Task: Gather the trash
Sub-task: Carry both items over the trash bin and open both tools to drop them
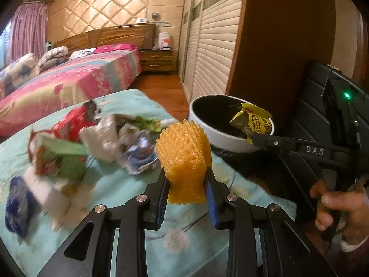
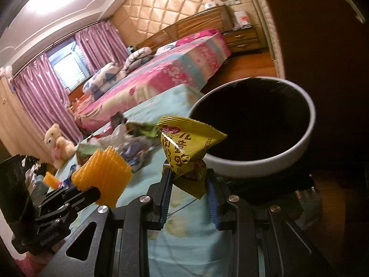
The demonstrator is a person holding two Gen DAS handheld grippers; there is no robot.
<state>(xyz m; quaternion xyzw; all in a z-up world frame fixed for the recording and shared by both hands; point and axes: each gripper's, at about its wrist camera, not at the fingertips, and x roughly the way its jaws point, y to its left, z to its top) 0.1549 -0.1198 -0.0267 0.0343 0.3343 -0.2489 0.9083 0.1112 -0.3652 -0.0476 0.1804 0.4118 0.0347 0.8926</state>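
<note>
White letters "DAS" on the black arm of the right tongs (image 1: 250,138), seen from the left wrist. Yellow snack wrapper (image 2: 184,152) carries dark brown Chinese characters; in the left wrist view "肉粉" reads on it (image 1: 252,121). Red logo at its top too small to read. Other wrappers blurred, unreadable.
</note>
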